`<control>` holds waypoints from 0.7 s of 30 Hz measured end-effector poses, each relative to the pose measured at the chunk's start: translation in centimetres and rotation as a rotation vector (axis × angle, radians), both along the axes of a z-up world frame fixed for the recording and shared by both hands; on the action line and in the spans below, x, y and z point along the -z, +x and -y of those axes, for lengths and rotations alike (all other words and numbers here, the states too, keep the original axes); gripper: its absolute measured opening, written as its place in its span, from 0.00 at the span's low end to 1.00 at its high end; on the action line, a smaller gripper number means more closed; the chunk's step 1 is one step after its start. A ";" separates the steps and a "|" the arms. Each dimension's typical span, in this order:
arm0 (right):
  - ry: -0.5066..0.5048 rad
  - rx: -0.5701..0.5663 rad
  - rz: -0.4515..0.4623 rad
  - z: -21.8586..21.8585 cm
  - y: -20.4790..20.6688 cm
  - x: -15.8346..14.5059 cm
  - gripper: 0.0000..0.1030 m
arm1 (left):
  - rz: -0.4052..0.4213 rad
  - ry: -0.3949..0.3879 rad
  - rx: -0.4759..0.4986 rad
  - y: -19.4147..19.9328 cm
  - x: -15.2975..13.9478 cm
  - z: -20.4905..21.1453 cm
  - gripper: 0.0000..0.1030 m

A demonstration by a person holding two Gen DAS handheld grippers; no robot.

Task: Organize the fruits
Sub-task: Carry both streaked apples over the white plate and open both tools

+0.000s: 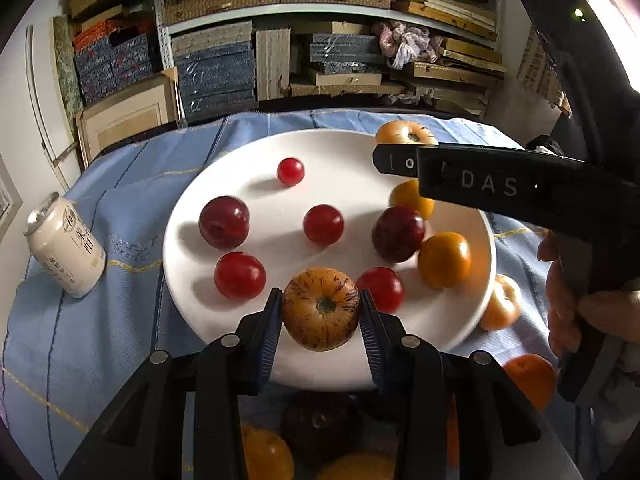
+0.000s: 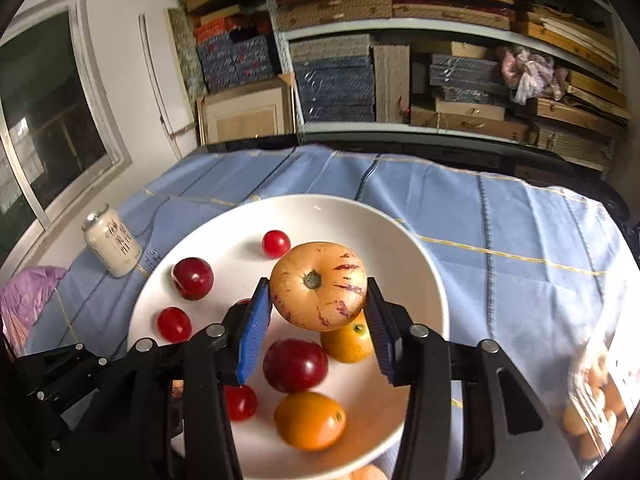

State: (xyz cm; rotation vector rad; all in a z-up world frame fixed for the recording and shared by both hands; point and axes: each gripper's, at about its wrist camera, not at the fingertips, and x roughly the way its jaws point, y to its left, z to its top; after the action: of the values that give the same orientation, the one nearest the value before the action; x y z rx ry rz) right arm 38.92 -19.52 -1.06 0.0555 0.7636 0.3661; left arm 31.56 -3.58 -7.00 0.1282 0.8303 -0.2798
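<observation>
Left wrist view: the left claw (image 1: 321,312) grips a striped yellow fruit (image 1: 321,308) over the 6 o'clock rim of the white plate (image 1: 344,148), which sits on the blue-clothed table (image 1: 120,208). The right claw (image 2: 318,300) clamps another striped fruit (image 2: 318,284) above the plate's centre. Red plums (image 1: 224,222) and orange fruits (image 1: 444,260) lie in the plate; a can (image 1: 66,246) stands at 9 o'clock.

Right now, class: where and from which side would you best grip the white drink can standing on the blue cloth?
Grip the can across its round body, midway up, coming level from the plate side; it stands upright, clear of everything.
</observation>
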 end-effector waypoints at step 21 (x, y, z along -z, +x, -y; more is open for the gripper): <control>0.074 -0.019 0.160 4.8 -12.6 -5.3 0.79 | 0.081 0.020 -0.042 -5.9 -3.0 -2.5 0.58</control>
State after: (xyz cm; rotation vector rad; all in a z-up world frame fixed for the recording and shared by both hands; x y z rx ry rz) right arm 26.35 -24.30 4.26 0.0875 0.5923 0.4113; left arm 25.69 -1.04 -4.00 0.1394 0.7543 -0.2255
